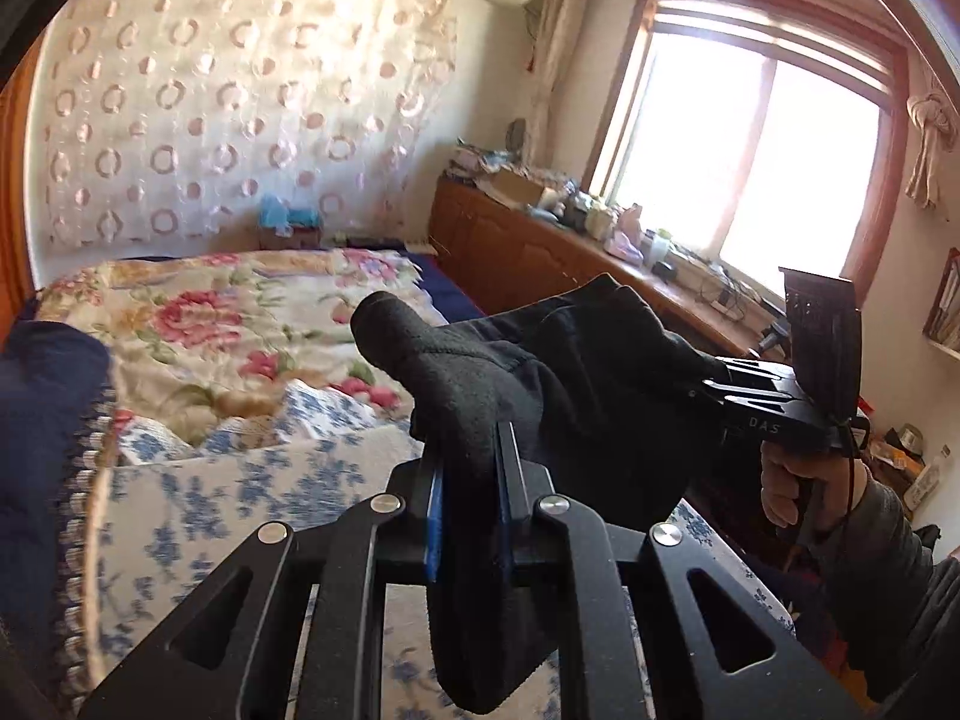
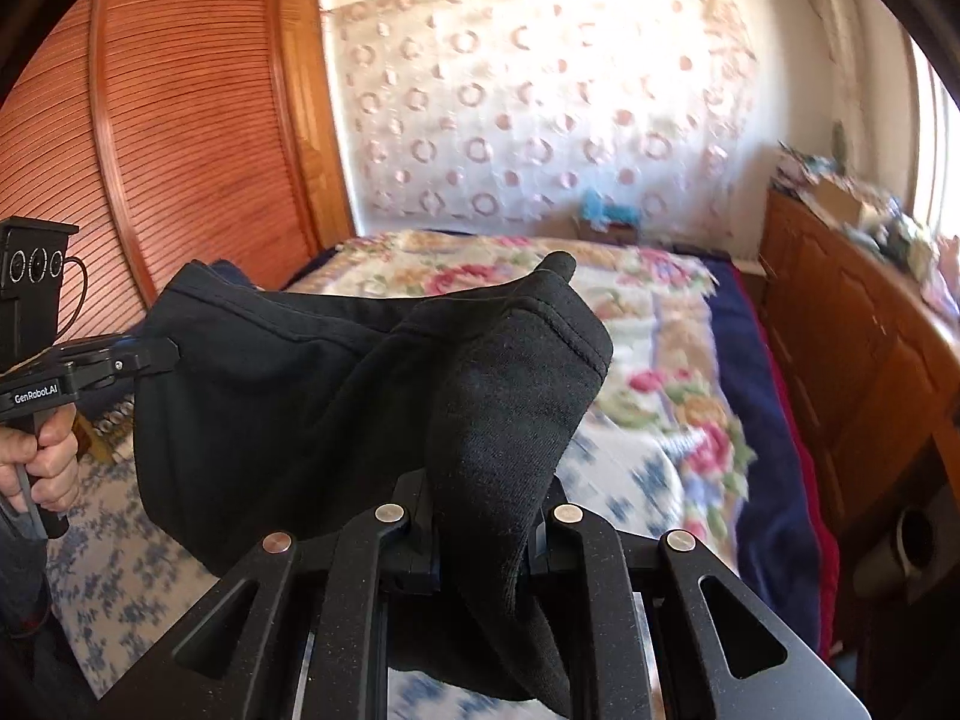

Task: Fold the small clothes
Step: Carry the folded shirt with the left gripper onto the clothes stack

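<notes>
While the black garment (image 1: 540,372) is held clear above the floral bed (image 1: 252,324), it is stretched sideways between the two tongs: the left tongs (image 1: 471,480) are clamped on one edge, the right tongs (image 2: 480,516) on the opposite edge, so its long axis runs from one to the other, and neither hand is judged nearer.

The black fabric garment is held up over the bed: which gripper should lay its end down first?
Probably the left gripper: the black fabric garment hangs there over the open floral bedspread. The right gripper is nearer the wooden cabinet.
</notes>
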`<state>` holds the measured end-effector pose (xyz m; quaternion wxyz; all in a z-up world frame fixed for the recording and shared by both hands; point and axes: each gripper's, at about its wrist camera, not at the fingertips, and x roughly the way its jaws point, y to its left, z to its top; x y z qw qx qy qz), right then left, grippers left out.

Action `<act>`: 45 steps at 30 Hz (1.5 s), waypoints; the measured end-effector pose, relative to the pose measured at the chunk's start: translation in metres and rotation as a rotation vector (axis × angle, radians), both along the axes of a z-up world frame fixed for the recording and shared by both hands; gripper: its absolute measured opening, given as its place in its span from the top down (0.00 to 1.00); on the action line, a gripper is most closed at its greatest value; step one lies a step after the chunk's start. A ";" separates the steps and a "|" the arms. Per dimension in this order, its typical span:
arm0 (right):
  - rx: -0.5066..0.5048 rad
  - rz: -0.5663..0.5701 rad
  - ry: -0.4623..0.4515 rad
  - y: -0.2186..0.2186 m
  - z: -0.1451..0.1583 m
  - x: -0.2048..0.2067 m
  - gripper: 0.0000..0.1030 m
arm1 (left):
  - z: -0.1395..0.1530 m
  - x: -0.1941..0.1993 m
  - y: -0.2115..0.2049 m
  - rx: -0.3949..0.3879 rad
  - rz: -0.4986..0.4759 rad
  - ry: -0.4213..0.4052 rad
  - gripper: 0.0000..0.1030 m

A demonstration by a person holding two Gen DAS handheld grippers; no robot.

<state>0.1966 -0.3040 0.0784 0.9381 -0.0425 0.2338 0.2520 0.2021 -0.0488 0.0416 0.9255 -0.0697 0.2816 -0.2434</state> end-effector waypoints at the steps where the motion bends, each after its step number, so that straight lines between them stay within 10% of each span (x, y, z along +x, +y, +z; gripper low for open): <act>1: -0.006 0.018 -0.012 0.010 0.004 0.001 0.84 | 0.004 -0.004 0.010 -0.004 0.018 -0.011 0.86; 14: -0.091 0.302 -0.153 0.187 0.064 0.047 0.84 | 0.045 -0.076 0.155 -0.018 0.362 -0.161 0.86; 29: -0.232 0.450 -0.146 0.387 0.049 0.159 0.85 | -0.026 -0.102 0.249 -0.085 0.581 -0.058 0.86; 45: -0.131 0.340 -0.249 0.407 0.042 0.154 0.55 | -0.069 -0.107 0.263 -0.011 0.650 0.039 0.86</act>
